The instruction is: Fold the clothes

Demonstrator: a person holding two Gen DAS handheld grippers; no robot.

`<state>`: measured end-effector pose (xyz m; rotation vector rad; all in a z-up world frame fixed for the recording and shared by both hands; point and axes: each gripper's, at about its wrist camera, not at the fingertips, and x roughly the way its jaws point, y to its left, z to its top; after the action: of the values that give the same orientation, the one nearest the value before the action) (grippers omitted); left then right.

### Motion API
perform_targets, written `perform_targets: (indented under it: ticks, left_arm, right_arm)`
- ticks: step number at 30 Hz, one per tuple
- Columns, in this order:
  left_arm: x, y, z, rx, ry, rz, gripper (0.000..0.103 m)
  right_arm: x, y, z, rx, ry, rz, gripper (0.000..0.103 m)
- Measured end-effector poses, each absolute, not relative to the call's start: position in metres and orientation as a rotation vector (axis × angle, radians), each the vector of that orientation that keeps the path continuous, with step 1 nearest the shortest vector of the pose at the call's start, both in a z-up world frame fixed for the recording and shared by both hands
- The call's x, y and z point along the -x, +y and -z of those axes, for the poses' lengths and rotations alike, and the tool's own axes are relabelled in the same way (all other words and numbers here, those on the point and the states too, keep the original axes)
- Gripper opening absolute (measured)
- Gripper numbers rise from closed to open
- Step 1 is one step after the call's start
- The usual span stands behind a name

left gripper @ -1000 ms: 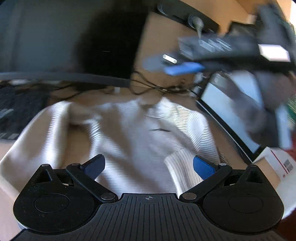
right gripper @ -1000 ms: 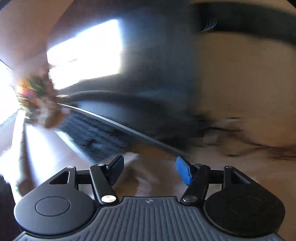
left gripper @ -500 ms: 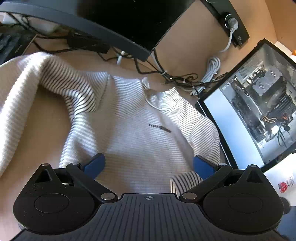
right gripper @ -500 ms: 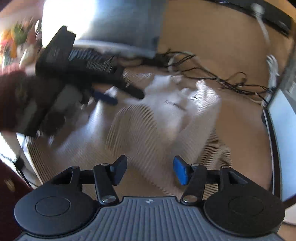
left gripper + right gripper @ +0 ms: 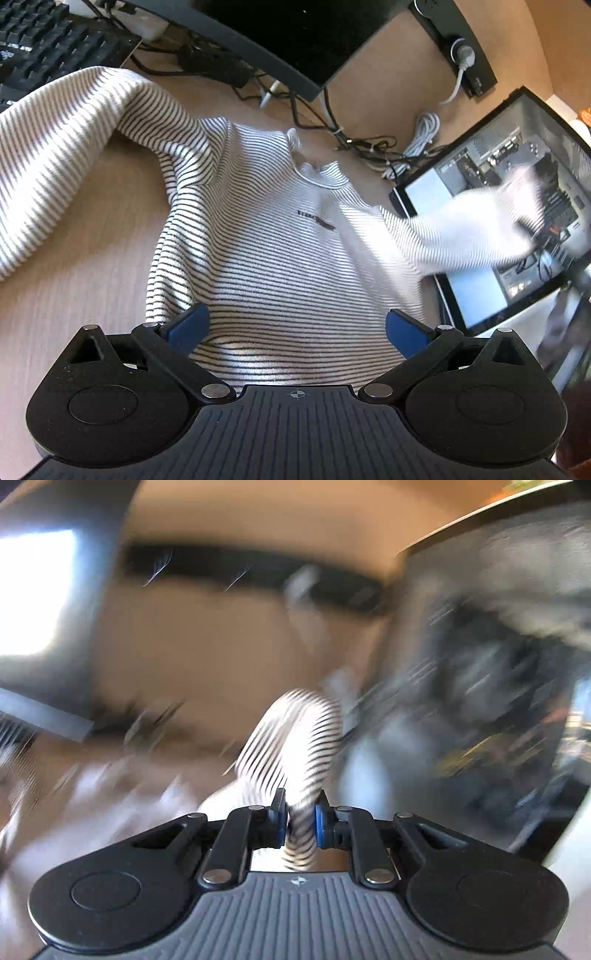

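Note:
A white sweater with thin black stripes [image 5: 280, 266] lies face up on the wooden desk [image 5: 74, 280], collar toward the back. Its left sleeve [image 5: 55, 155] stretches to the left edge. Its right sleeve [image 5: 472, 229] is lifted and blurred at the right. My left gripper [image 5: 295, 328] is open, its blue pads over the sweater's lower body, holding nothing. In the right wrist view my right gripper [image 5: 300, 821] is shut on the striped sleeve [image 5: 295, 746], which bunches up between the pads. That view is heavily blurred.
A black monitor [image 5: 280, 33] stands at the back with a keyboard [image 5: 40, 48] at the back left. Tangled cables [image 5: 362, 144] lie behind the collar. A glass-sided computer case [image 5: 517, 221] stands at the right, close to the sweater.
My right gripper has shut on the sweater's right sleeve and lifted it to the right. My left gripper stayed open and shifted slightly over the sweater's body.

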<state>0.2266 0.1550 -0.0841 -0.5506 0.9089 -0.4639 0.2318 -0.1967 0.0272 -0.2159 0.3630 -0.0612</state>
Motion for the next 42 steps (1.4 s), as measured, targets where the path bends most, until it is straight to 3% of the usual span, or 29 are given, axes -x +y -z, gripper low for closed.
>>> perform_targets:
  ticks: [10,24,27,29,32,36,37,38,39,42]
  left_arm:
    - [-0.235,0.129,0.061,0.387,0.883,0.506,0.103]
    - [-0.227,0.133,0.048,0.465,0.817,0.547,0.103]
    - [-0.227,0.127,0.061,0.471,0.860,0.540,0.103]
    - [-0.226,0.124,0.068,0.458,0.883,0.531,0.103]
    - [-0.227,0.120,0.075,0.446,0.898,0.520,0.103]
    - [-0.232,0.118,0.084,0.443,0.912,0.495,0.103]
    - [-0.233,0.117,0.086,0.439,0.911,0.491,0.103]
    - [-0.234,0.116,0.088,0.434,0.910,0.488,0.103]
    - [-0.236,0.114,0.089,0.427,0.914,0.488,0.103]
    - [-0.242,0.108,0.091,0.417,0.912,0.502,0.103]
  right_arm:
    - [-0.249,-0.197,-0.048,0.208,0.294,0.032,0.011]
    - [-0.271,-0.090,-0.005,0.237,0.378,-0.414,0.012]
    - [-0.283,-0.068,0.012,0.259,0.446,-0.484,0.030]
    - [-0.284,-0.056,0.022,0.291,0.490,-0.518,0.049]
    - [-0.270,-0.054,0.033,0.340,0.517,-0.570,0.058]
    - [-0.259,-0.078,0.061,0.328,0.629,-0.503,0.058]
    - [-0.260,-0.088,0.071,0.294,0.684,-0.466,0.054]
    - [-0.262,-0.098,0.080,0.248,0.742,-0.436,0.037]
    - [-0.261,-0.109,0.089,0.188,0.806,-0.413,0.029]
    - [-0.245,-0.131,0.109,0.074,0.879,-0.362,0.023]
